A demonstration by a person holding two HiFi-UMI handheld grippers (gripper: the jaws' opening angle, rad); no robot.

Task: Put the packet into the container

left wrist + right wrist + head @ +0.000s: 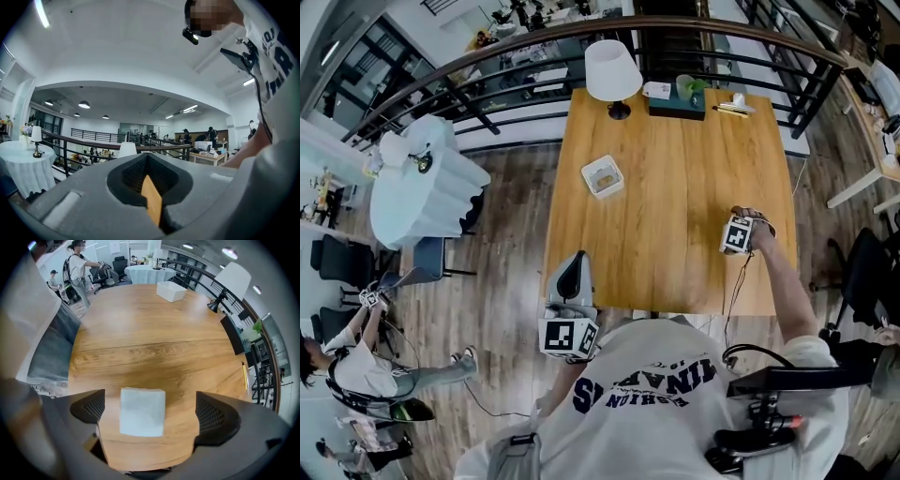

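right gripper (151, 407) has its claw wide open and low over the table (140, 329), holding nothing. the packet (142, 411), white and squarish, lies flat on the wood between the two jaws, closer to the left-hand jaw in that view, with clear gaps to both, so no contact. in the head view this gripper sits near the table's right edge, about mid depth, and its marker cube covers the packet there. the container (602, 176), a small white open box, is on the left half of the table, well apart from the packet; in the right gripper view it's far ahead and a bit to the right. can't make out what's in it. left gripper (150, 187) is off the table, by the near left corner close to the person's body. its claw is closed with the jaws together and nothing gripped; only a thin wood-coloured sliver shows through the slit. its view points out over the railing (117, 146). a lamp (612, 73) with a white shade stands at the far edge of the table.
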